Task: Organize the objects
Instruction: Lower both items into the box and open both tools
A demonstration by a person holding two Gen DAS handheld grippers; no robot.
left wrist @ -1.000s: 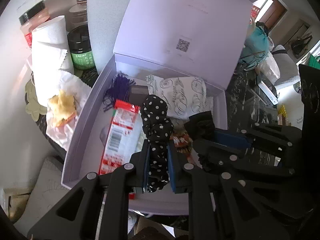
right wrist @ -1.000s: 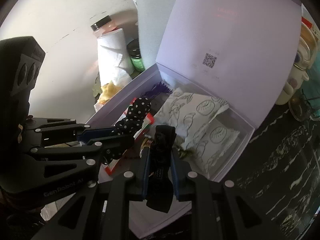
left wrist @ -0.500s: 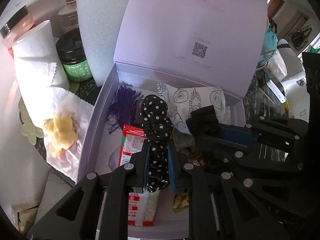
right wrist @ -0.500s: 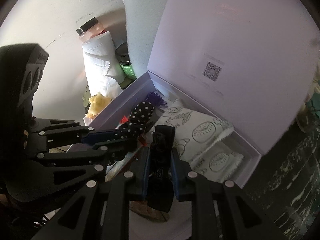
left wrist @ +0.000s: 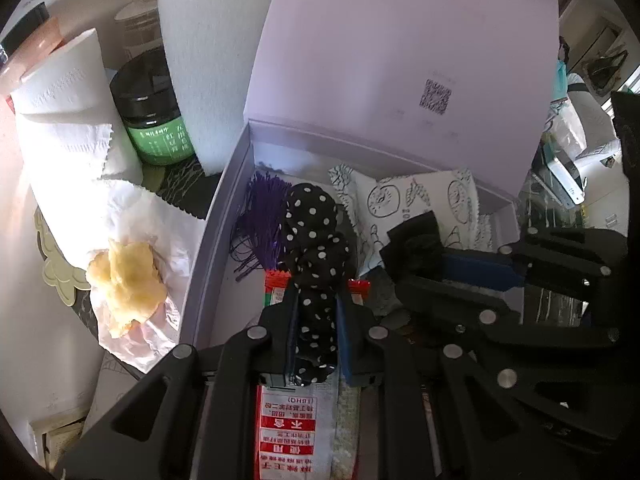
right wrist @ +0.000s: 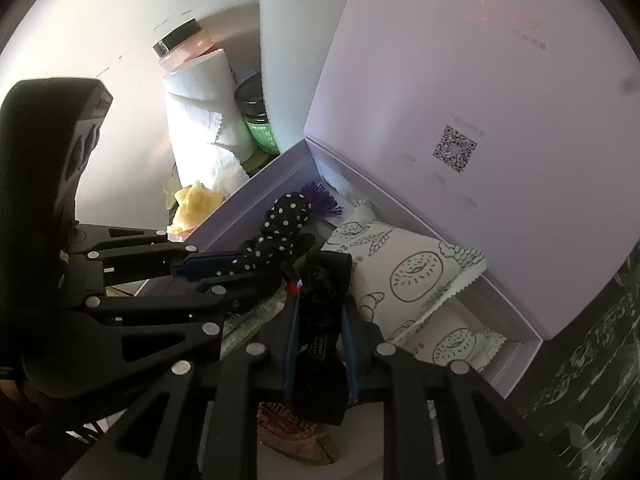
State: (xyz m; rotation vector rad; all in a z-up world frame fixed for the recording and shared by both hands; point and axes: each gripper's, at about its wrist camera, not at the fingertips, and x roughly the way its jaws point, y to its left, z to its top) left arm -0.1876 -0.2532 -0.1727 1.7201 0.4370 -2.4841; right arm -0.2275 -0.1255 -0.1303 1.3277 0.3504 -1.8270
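Note:
A lilac box lies open with its lid propped up behind. My left gripper is shut on a black scrunchie with white dots, held over the box's inside. To its right, my right gripper is shut on a plain black fabric item. Below them in the box lie a red and white packet, a purple tassel and white snack bags with line drawings.
Left of the box stand a paper towel roll, a green-labelled dark jar and a pink jar. A yellow crumpled lump rests on tissue. Dark marble counter shows at the right.
Both grippers have come forward and lower over the box, each holding its item. The box and lid now fill more of both views, and the red packet lies beneath the left fingers.

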